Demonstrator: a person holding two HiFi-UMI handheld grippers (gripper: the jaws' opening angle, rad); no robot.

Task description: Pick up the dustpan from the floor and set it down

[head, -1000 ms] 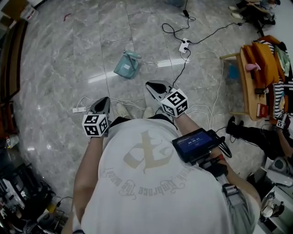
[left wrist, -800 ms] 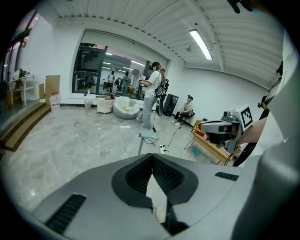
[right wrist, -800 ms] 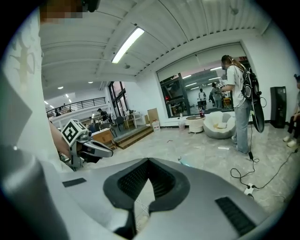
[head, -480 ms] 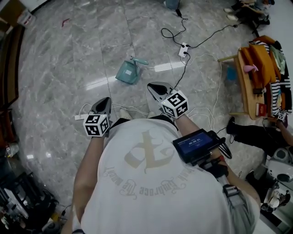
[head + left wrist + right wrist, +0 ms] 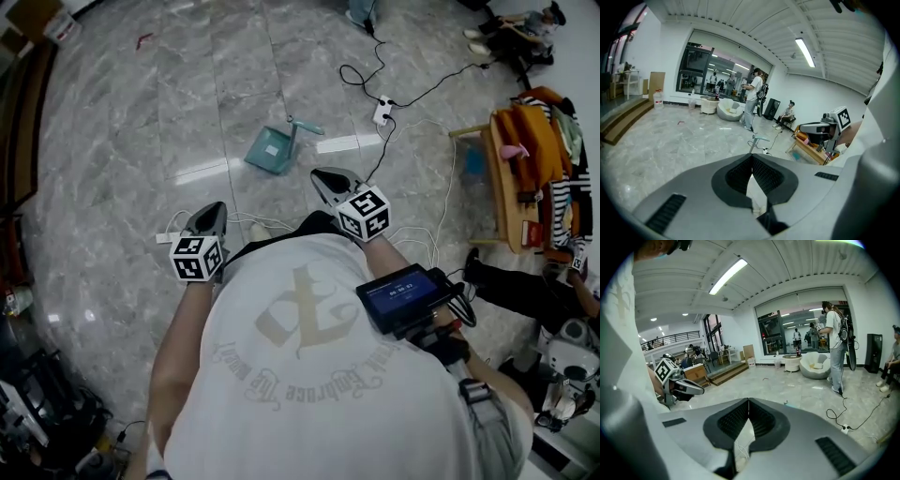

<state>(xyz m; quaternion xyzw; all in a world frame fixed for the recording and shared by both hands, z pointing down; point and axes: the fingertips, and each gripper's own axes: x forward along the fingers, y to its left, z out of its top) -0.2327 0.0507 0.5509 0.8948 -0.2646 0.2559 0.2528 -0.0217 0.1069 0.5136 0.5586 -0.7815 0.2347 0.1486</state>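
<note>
**Dustpan on the floor ahead, both grippers pressed shut and empty**

The teal dustpan (image 5: 273, 150) lies on the grey marble floor (image 5: 122, 141) in front of the person. Its pan is flat on the tiles and its handle angles up toward the right of the head view. Nothing touches it.

The left gripper (image 5: 215, 207) is held low at the person's left side. Its jaws are pressed together at the tips with nothing between them. It is well apart from the dustpan, which sits ahead and to its right. In the left gripper view, the dustpan's handle rises just above the meeting point of the jaws, farther off on the floor.

The right gripper (image 5: 322, 177) is also pressed together and holds nothing. Its tip points at the floor near the dustpan, which lies just beyond it and a little to its left, with bare tile between them.

A white power strip (image 5: 382, 112) with a black cable (image 5: 361, 73) lies farther out, to the right of the dustpan. Thin white cords trail across the floor by the person's feet. At the right stands a wooden bench (image 5: 502, 183) piled with orange and striped clothes (image 5: 539, 131). A small screen (image 5: 405, 295) hangs at the person's waist.
</note>
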